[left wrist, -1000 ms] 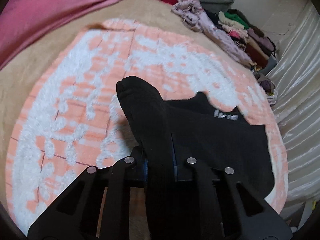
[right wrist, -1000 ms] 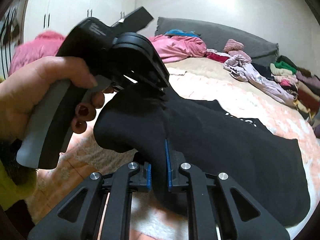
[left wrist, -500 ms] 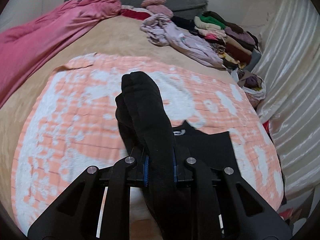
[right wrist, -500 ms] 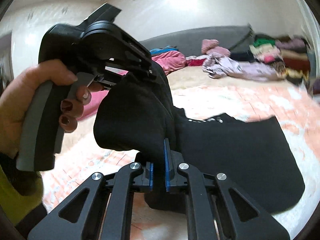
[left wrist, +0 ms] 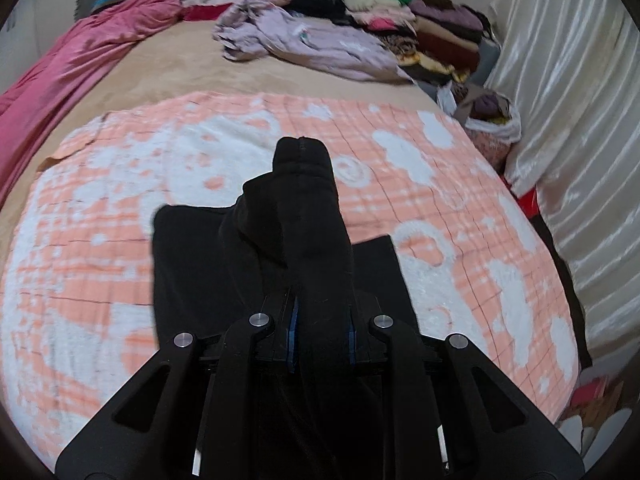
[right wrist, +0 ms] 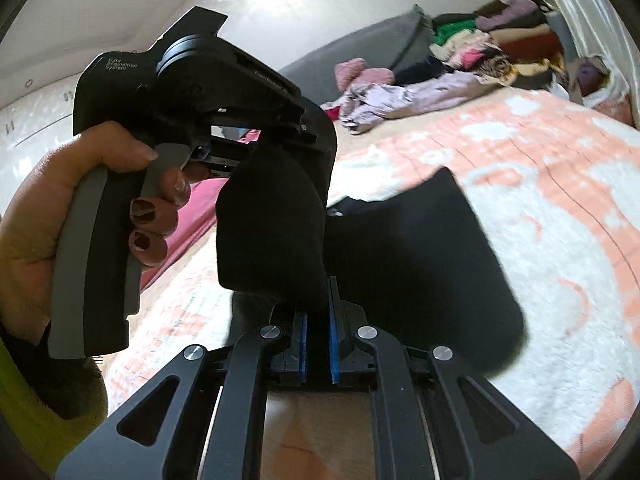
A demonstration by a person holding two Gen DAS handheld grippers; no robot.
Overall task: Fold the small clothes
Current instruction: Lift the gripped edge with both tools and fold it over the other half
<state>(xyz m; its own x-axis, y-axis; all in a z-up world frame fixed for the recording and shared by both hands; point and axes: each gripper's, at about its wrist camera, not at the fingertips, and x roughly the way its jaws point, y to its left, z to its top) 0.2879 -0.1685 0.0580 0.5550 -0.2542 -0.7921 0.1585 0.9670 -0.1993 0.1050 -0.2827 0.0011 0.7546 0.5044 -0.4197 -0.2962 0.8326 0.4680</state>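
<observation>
Black garment (left wrist: 304, 216) between both claws; left claw (left wrist: 322, 336) opening; right claw (right wrist: 317, 346) clamped tight

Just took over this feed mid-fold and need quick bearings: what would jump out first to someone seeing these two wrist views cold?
A black garment held up in front, bunched between both grippers, with its lower part draped on the peach-and-white blanket. In the right wrist view, a hand holds the left gripper, whose jaws are opening with cloth between them; the right gripper is shut on the fabric. Behind, against the curtain, sits a clothes pile.
</observation>
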